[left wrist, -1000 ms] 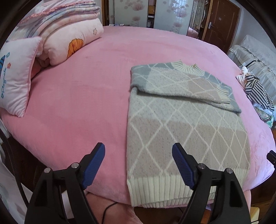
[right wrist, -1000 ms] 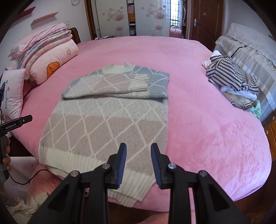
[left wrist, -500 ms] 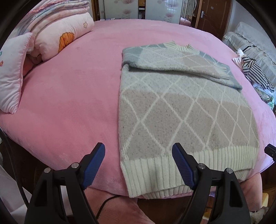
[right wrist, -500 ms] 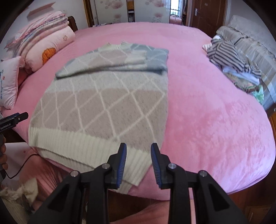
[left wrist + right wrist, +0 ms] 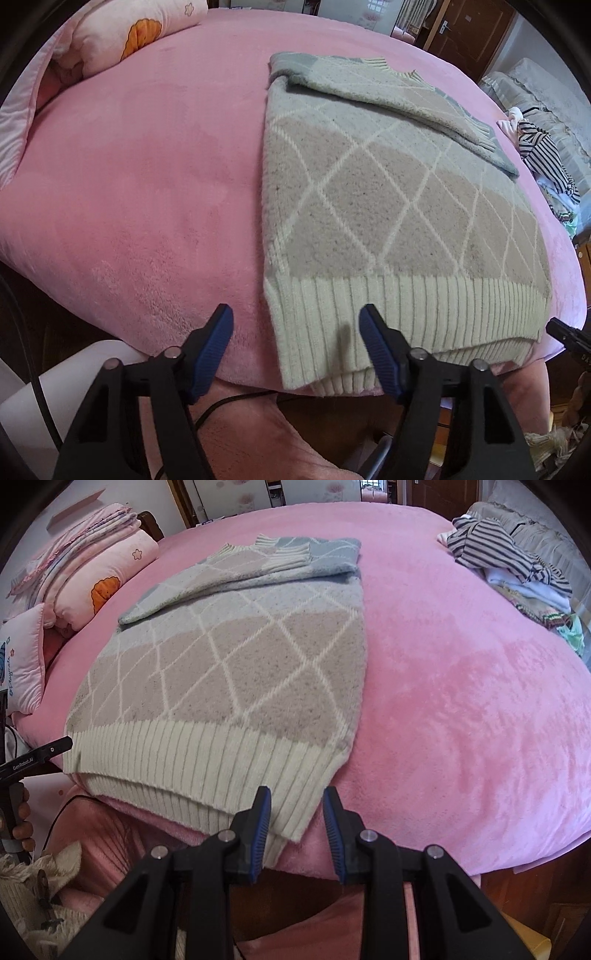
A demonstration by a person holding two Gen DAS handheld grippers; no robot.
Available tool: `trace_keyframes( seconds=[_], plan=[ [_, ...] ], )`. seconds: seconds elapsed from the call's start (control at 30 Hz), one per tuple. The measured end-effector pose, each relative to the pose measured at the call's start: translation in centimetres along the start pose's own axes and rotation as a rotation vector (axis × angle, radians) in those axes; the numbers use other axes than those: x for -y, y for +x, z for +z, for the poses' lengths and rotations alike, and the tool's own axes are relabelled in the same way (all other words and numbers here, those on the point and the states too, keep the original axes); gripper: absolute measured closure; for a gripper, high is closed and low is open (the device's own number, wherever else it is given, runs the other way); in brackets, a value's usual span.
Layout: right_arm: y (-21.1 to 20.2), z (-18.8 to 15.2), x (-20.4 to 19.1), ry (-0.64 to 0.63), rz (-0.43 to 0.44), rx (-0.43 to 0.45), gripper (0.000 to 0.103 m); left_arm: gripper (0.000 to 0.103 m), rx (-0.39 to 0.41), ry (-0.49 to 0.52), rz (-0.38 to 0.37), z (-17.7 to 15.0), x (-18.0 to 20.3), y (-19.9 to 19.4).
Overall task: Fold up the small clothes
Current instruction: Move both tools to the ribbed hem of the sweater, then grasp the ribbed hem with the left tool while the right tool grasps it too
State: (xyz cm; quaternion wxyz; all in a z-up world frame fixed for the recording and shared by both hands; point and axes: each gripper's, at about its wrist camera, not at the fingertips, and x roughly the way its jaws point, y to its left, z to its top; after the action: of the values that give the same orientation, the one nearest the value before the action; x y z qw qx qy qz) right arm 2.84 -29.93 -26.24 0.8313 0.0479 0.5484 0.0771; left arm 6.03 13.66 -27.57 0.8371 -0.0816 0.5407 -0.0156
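A grey, beige and cream diamond-pattern sweater (image 5: 388, 192) (image 5: 240, 672) lies flat on the pink bed (image 5: 129, 166) (image 5: 461, 701), sleeves folded across its chest. Its ribbed cream hem hangs at the near edge. My left gripper (image 5: 295, 314) hovers just over the hem's left corner. Its jaws are closing, with the corner between them and the pads clear of the knit. My right gripper (image 5: 296, 792) stands narrowly open over the hem's right corner. The corner lies in the gap, and the pads do not press it.
Pink pillows and folded quilts (image 5: 92, 576) (image 5: 122, 33) are stacked at the far left. A heap of striped and other clothes (image 5: 509, 561) (image 5: 543, 155) lies at the right edge. A hand holds the left gripper's handle (image 5: 22, 812). A white object (image 5: 74, 373) sits below the bed.
Both grippers have come down and closer to the sweater's near hem, which now fills more of each view. The left jaws have narrowed; the right jaws kept the same gap.
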Motion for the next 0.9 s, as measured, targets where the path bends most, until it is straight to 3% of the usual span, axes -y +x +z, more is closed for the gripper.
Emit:
trace_keyframes(
  seconds=[0.47,0.9],
  plan=[
    [2.2,-1.0,0.9,0.061,0.084,-0.061,0.074,0.040,-0.065,-0.011,-0.079,-1.0,-0.5,2.9],
    [3.7,-1.0,1.3,0.085,0.101,-0.092,0.074,0.039,-0.085,0.006,-0.101,-1.4,0.1,4.2]
  ],
)
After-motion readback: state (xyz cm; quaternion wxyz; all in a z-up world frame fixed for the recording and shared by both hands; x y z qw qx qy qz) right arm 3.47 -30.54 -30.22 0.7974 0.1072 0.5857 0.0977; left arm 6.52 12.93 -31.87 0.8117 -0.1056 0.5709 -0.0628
